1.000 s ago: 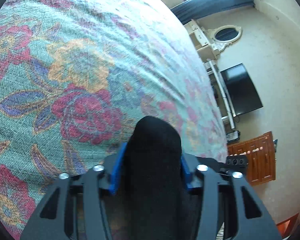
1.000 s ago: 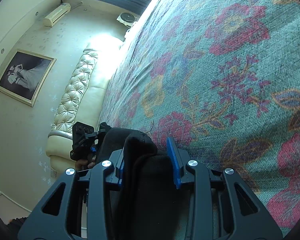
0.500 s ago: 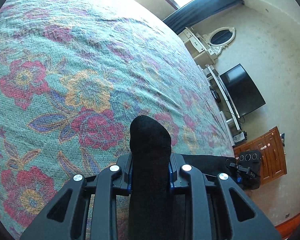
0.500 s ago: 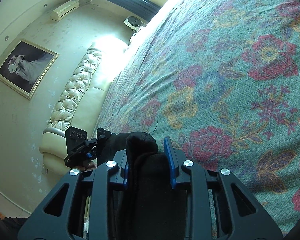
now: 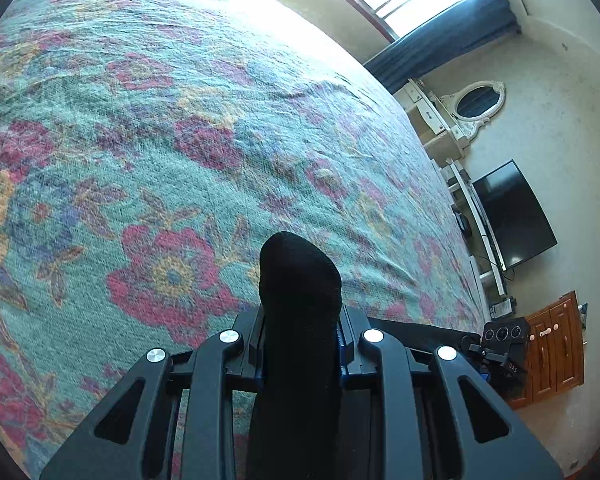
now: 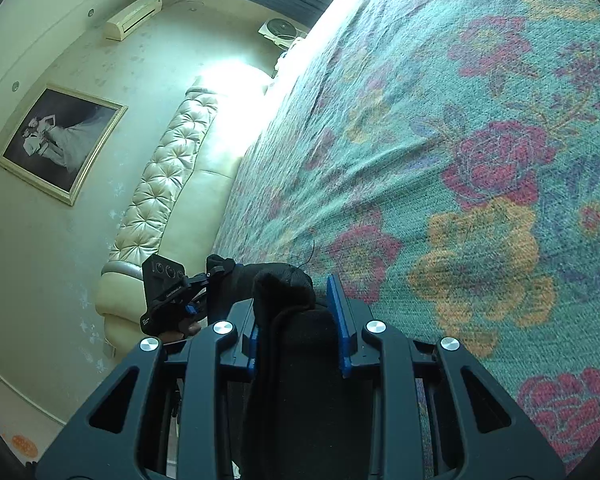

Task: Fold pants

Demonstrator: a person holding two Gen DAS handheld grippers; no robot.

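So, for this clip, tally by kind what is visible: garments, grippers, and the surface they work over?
Black pants: 1
Grippers: 2, left gripper and right gripper, both clamped on the pants
Floral bedspread: 1
Total: 4

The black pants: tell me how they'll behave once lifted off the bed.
Probably floppy: the black pants bulge in a soft fold past the left hand-held gripper. Likely light, since a pinch holds them. The knit looks grippy between the right hand-held gripper, so slipping seems unlikely.
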